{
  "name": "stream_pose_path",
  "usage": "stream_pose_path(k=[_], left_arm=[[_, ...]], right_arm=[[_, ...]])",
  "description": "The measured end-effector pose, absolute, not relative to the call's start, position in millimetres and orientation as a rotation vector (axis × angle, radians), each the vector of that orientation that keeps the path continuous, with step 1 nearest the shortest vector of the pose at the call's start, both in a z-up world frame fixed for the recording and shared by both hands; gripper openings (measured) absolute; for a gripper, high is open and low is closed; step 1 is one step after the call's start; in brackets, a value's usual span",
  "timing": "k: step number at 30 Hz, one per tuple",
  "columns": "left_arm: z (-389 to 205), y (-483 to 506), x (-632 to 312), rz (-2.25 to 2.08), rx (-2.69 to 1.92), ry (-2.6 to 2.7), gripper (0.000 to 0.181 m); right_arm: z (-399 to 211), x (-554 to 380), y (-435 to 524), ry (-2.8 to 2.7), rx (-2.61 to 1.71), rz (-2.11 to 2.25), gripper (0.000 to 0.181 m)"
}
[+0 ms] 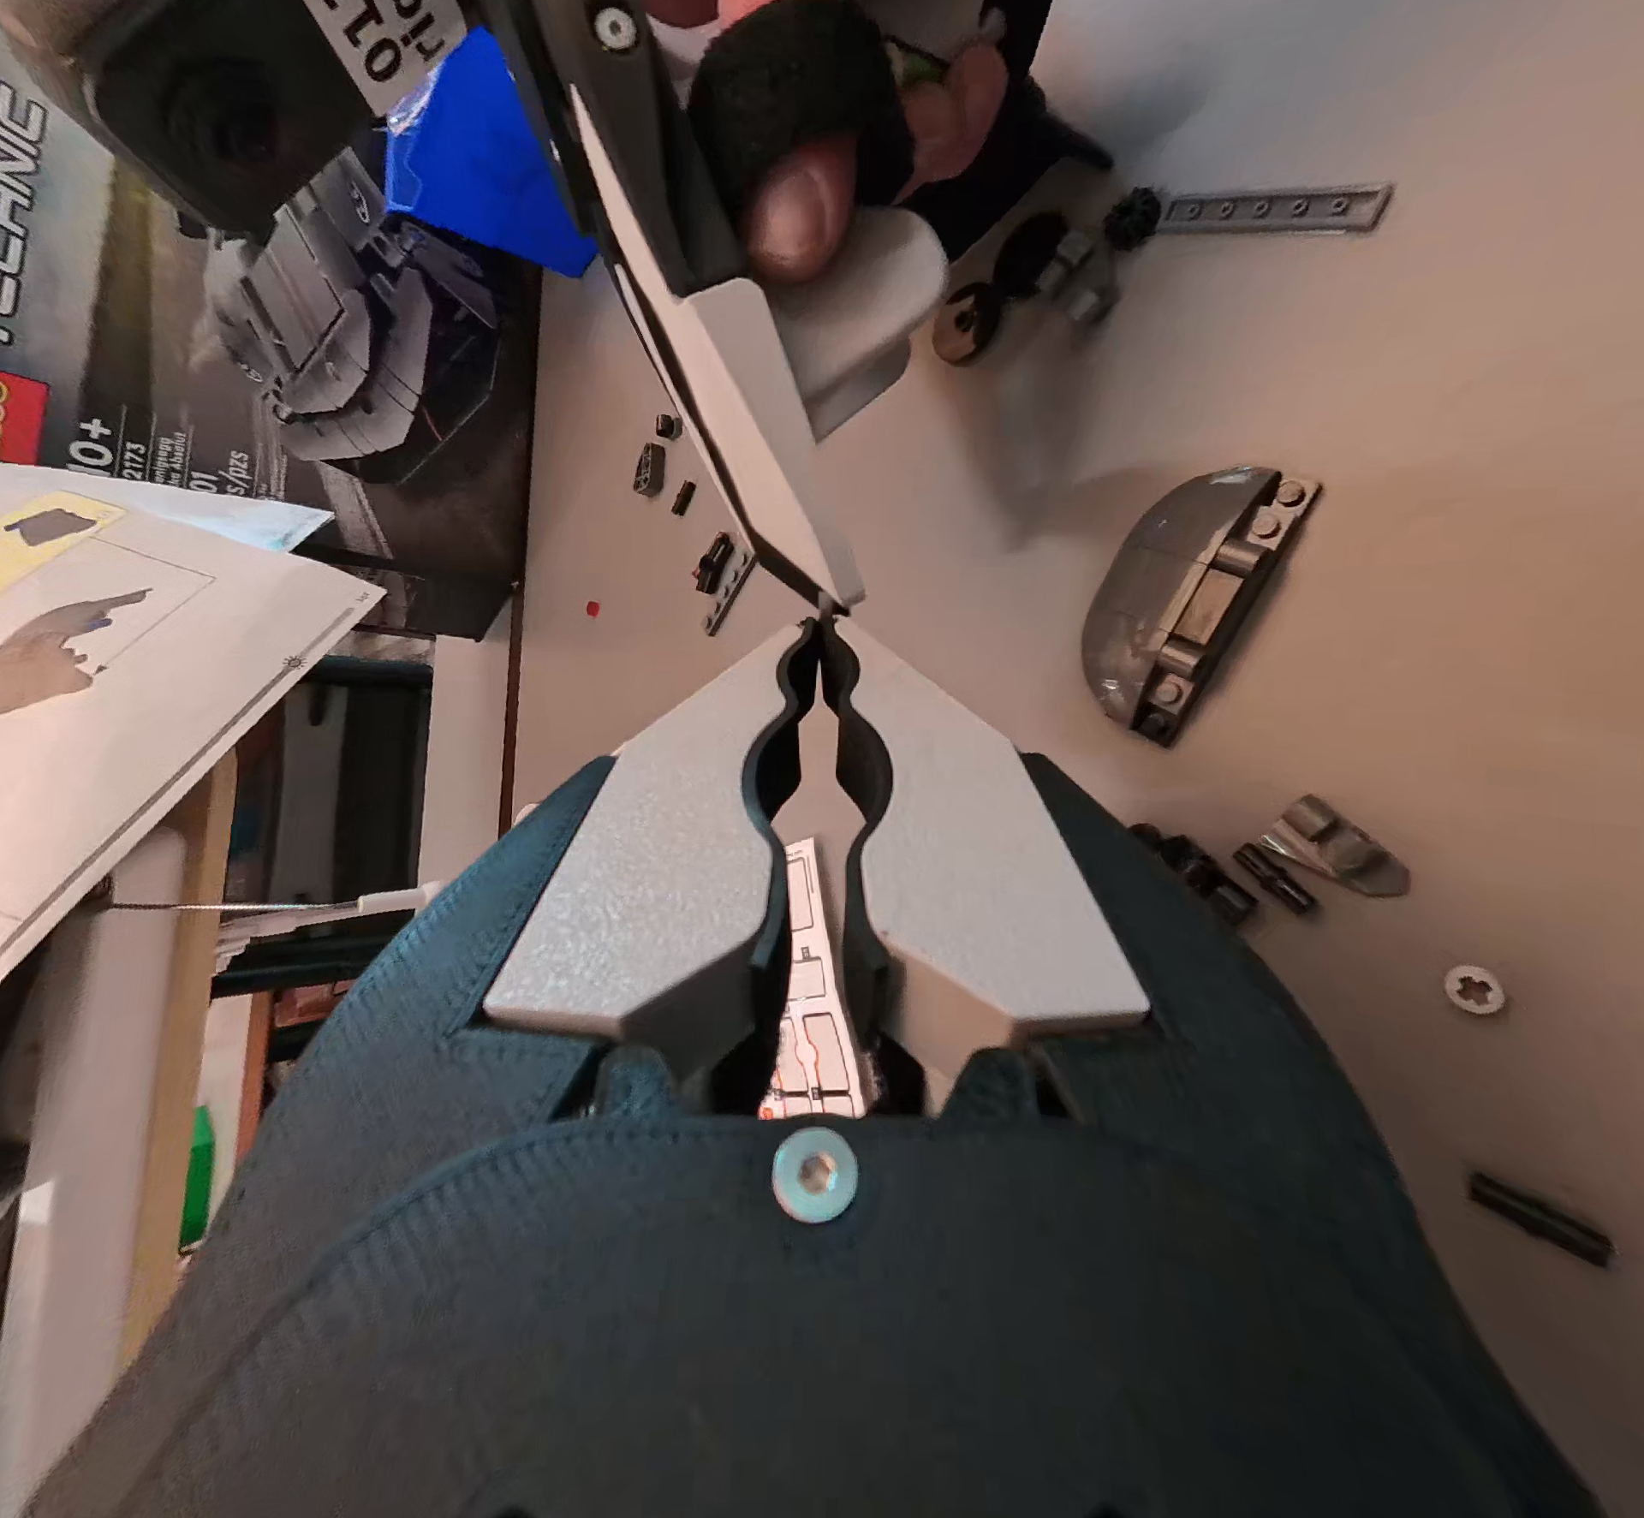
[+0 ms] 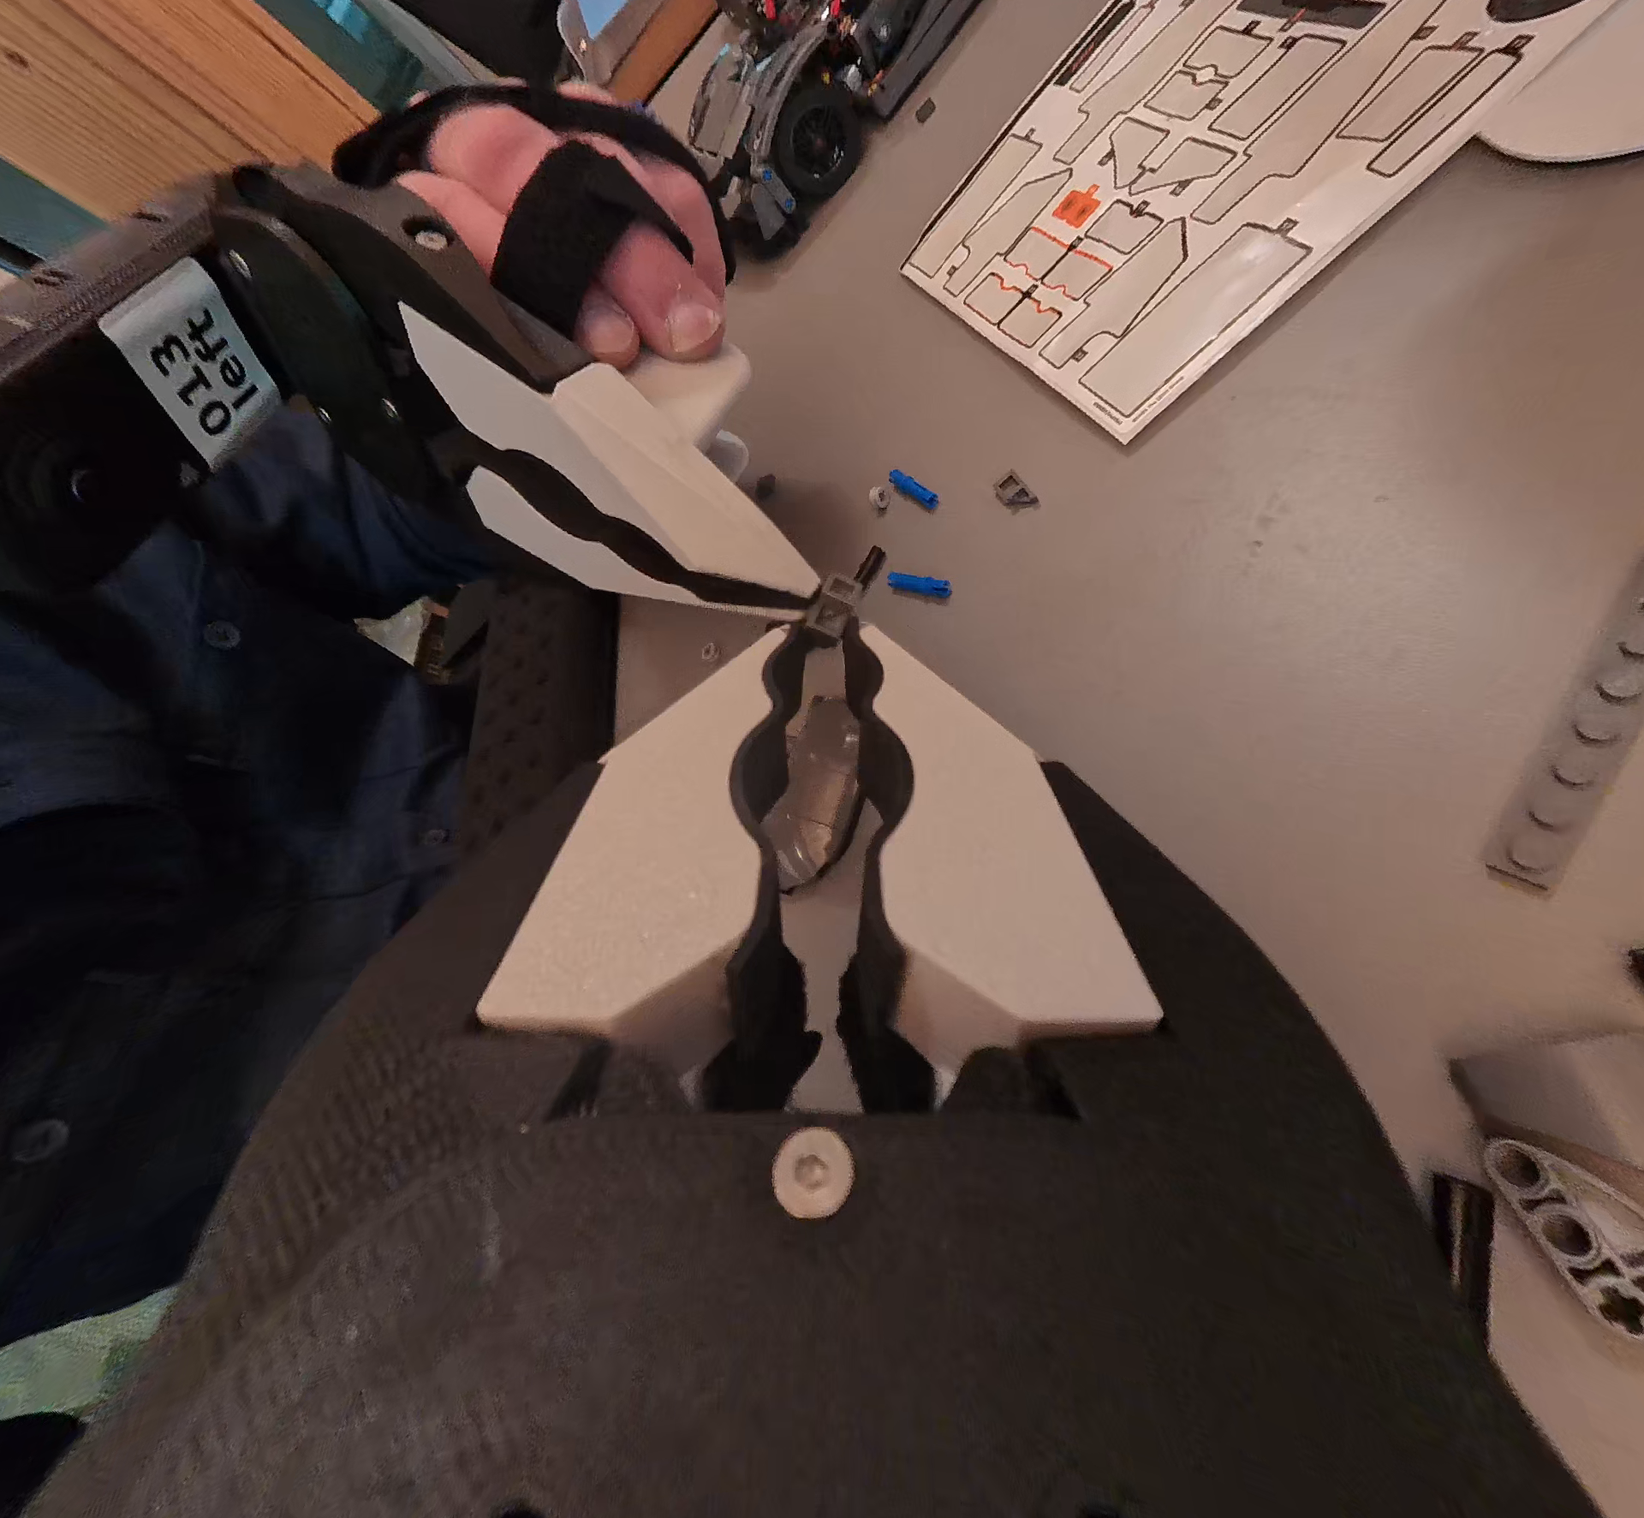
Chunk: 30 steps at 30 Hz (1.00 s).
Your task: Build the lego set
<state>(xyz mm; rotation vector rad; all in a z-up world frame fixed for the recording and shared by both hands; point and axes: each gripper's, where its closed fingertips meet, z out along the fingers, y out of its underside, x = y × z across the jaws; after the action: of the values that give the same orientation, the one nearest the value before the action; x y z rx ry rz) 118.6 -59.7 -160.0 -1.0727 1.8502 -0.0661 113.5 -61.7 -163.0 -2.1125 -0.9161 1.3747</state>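
Note:
In the right wrist view a small grey hollow piece [image 2: 836, 596] with a black pin [image 2: 873, 563] sticking out of it hangs above the table. My right gripper [image 2: 823, 635] has the piece between its fingertips, and both pads sit against its sides. My left gripper [image 2: 805, 596] comes in from the left with its jaws shut, its tips touching the piece's left edge. In the left wrist view my left gripper [image 1: 820, 630] is shut, and the right gripper [image 1: 836, 599] meets it tip to tip from above. The piece is almost hidden there.
Two blue pins [image 2: 919, 584] and a small grey part [image 2: 1014, 490] lie just beyond the tips. A sticker sheet [image 2: 1245, 141] and a partly built car [image 2: 827, 52] are farther back. A grey curved assembly [image 1: 1192, 604], a long grey plate [image 1: 1272, 210], the set's box [image 1: 267, 319] and a booklet [image 1: 133, 675] surround the work spot. Left and right tips are no more than a few centimetres apart.

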Motion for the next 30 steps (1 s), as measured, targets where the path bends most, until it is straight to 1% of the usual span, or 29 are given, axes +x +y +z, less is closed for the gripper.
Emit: stream_pose_path(k=[5,10,14,17,20,28,30], left_arm=[[-155.7,-59.0,116.3,-0.086,-1.08,1.835,0.001],[-154.8,-55.6,115.6,-0.062,-1.079,1.824,0.012],[-154.8,-53.7,116.1,-0.024,-1.064,1.822,0.014],[-153.8,-53.2,117.2,0.003,-1.048,1.817,0.012],[-156.2,-53.7,117.7,0.016,-1.042,1.827,0.004],[-159.6,-57.8,116.8,-0.121,-1.127,1.838,0.001],[-162.1,-62.5,116.2,-0.235,-1.19,1.848,0.001]], right_arm=[[-158.0,113.8,-61.4,-0.902,-2.089,1.407,0.007],[-155.9,113.7,-62.0,-0.885,-2.08,1.447,0.006],[-154.2,112.7,-63.8,-0.883,-2.074,1.477,0.006],[-153.8,112.4,-64.3,-0.877,-2.073,1.493,0.006],[-149.8,110.4,-66.5,-0.877,-2.054,1.525,0.006],[-151.3,110.7,-65.9,-0.945,-2.044,1.421,0.007],[-152.4,111.5,-63.8,-0.988,-2.04,1.332,0.015]])
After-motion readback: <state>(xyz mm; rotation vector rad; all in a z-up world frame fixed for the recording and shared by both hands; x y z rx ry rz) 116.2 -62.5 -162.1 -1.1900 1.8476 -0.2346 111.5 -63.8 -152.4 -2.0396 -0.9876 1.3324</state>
